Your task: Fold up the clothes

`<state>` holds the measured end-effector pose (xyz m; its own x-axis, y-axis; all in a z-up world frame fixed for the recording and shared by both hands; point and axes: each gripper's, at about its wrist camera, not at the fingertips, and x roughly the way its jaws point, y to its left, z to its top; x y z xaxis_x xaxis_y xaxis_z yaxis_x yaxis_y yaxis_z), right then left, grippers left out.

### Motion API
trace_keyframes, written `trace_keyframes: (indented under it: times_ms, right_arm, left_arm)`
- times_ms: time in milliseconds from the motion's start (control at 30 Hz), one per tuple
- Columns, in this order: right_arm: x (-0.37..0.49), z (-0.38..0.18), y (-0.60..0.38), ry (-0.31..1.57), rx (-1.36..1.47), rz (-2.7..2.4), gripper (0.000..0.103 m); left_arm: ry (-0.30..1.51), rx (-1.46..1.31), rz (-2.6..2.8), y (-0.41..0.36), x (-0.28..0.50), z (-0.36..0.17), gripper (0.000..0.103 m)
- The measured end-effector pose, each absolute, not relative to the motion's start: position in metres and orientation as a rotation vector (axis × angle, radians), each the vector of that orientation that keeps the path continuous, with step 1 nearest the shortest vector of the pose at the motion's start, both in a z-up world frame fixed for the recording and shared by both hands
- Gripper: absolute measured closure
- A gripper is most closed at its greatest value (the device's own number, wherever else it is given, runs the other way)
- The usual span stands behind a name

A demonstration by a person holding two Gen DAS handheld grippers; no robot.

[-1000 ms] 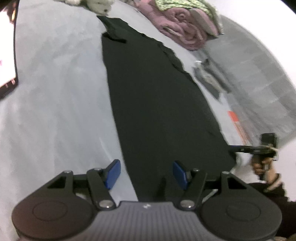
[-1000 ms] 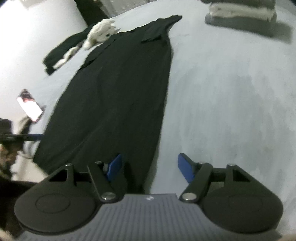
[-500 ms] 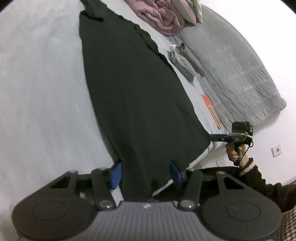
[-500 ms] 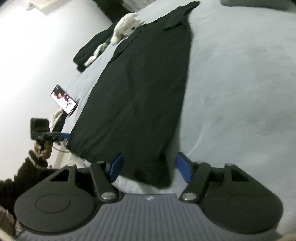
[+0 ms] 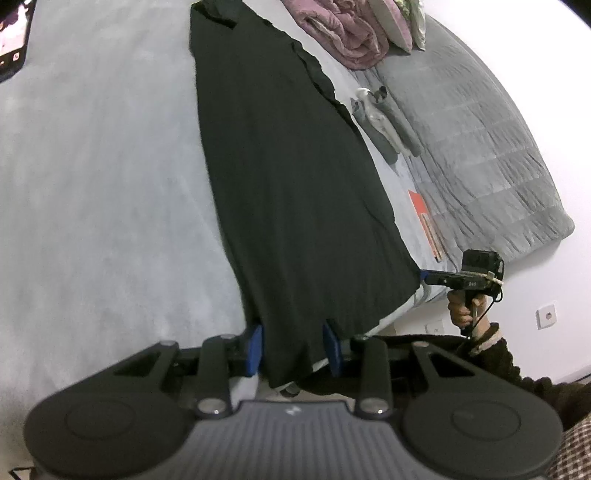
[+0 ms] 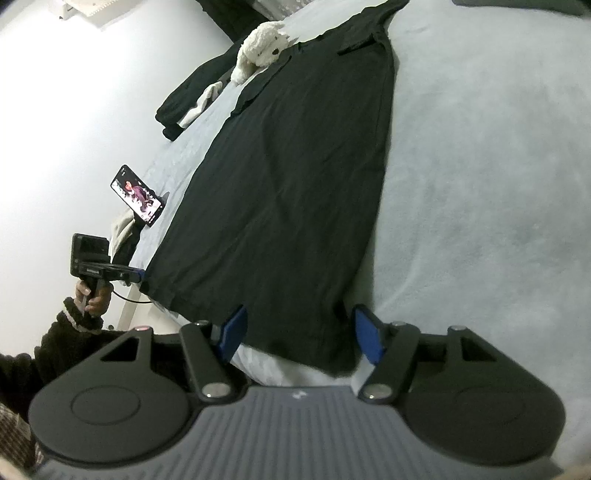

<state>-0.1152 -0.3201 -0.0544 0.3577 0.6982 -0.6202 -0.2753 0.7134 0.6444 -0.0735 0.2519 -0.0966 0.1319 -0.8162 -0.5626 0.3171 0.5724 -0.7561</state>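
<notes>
A long black garment lies flat on the grey bed, its near hem hanging over the bed's edge. My left gripper is open, its blue pads on either side of the hem's left corner, with cloth between them. In the right wrist view the same garment runs away from me, and my right gripper stands open around the hem's right corner. Each gripper also shows in the other's view, held by a hand at the bed's edge: the right gripper and the left gripper.
A lit phone lies left of the garment. A white plush toy and dark clothes sit at the far left. A pink blanket, grey garments, an orange-edged flat item and a grey quilt lie to the right.
Both grippers have drawn back to the near hem at the bed's edge. The left fingers have narrowed around the cloth; the right fingers keep about the same gap.
</notes>
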Motion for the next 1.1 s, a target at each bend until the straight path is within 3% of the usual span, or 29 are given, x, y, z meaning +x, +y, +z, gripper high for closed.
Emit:
trace_keyframes:
  times_ms: [100,233,300,367,433,600,1100]
  right_arm:
    - [-0.116,-0.054,-0.322,1.025,0.48,0.658,0.04]
    - [-0.115,-0.055,-0.322,1.033,0.488,0.642,0.053]
    - [-0.114,-0.056,-0.325,1.045,0.503,0.627,0.064]
    - [-0.112,-0.057,-0.328,1.065,0.529,0.614,0.084]
    - [-0.11,-0.058,-0.33,1.082,0.559,0.612,0.093]
    - [-0.111,-0.05,-0.33,1.049,0.613,0.68,0.096]
    - [-0.082,-0.045,-0.366,0.859,0.964,0.578,0.096]
  left_arm:
    - [1.166,-0.536,-0.882,0.254,-0.075,-0.098,0.068]
    - [1.173,-0.543,-0.876,0.253,-0.077,-0.1,0.074]
    - [1.178,-0.544,-0.866,0.254,-0.077,-0.1,0.084]
    - [1.182,-0.544,-0.857,0.256,-0.078,-0.1,0.087]
    - [1.16,-0.549,-0.871,0.259,-0.079,-0.096,0.091]
    - [1.082,-0.627,-0.919,0.266,-0.08,-0.087,0.096]
    - [0.989,-0.914,-0.807,0.278,-0.051,-0.09,0.096]
